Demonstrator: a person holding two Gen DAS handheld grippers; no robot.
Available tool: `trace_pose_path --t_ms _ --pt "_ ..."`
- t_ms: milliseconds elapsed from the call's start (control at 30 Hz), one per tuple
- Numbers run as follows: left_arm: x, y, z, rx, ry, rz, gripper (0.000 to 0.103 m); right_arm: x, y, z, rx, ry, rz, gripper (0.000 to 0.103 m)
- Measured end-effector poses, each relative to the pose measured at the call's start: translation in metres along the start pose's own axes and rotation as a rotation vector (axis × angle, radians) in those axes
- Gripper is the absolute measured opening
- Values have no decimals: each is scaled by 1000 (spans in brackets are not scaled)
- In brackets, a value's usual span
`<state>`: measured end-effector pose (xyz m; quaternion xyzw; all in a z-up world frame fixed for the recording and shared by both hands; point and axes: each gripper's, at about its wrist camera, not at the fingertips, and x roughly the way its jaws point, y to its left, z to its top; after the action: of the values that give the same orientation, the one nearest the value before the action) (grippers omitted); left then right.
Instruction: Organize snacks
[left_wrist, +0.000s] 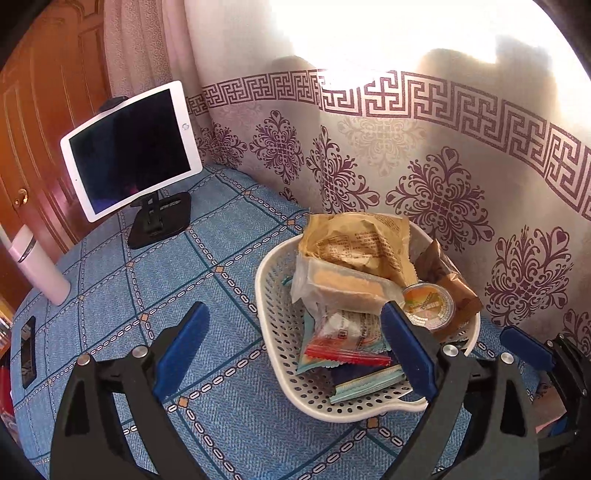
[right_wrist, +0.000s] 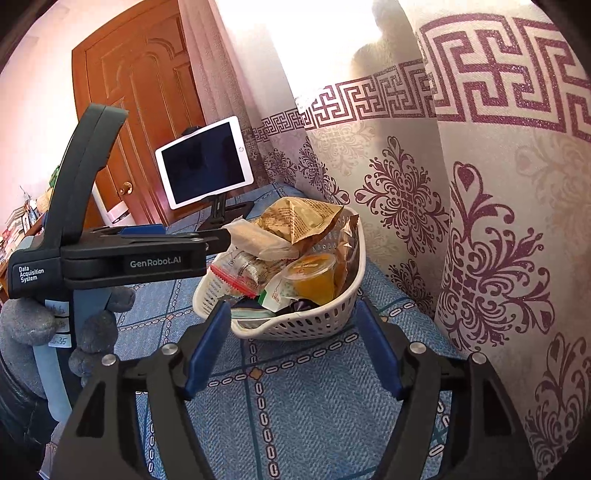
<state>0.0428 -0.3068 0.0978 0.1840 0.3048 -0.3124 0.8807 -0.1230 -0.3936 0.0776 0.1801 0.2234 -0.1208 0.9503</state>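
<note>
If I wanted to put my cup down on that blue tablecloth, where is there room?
The widest bare patch of tablecloth lies between the tablet stand and the white basket. The basket is heaped with snacks, and only a thin strip separates it from the curtain.

Perforated plastic basket (left_wrist: 280, 354); seemingly woven tablecloth (left_wrist: 221, 424)

- Your left wrist camera is looking down over its gripper (left_wrist: 295, 350) at the basket (left_wrist: 280, 332), close.
- Your right wrist camera is facing that basket (right_wrist: 332, 317) lower, slightly farther.
- Both are sharing the basket, tablet (left_wrist: 129, 151), curtain (left_wrist: 424, 166) and worktop (left_wrist: 184, 295).
</note>
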Motion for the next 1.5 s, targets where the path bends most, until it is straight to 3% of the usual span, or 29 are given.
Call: trace_pose_path --t_ms 167,533,833,1500 --pt "-12 7 -4 -16 -27 104 99 -1 5 1 -21 19 5 83" --pt "-35 17 -7 -50 -65 182 100 -6 14 3 -65 36 -5 98" --pt "-41 21 -13 -43 -61 256 100 -14 18 5 -93 10 -33 98" --pt "-50 12 -17 -10 -66 280 100 -19 21 10 -163 -3 -86 98"
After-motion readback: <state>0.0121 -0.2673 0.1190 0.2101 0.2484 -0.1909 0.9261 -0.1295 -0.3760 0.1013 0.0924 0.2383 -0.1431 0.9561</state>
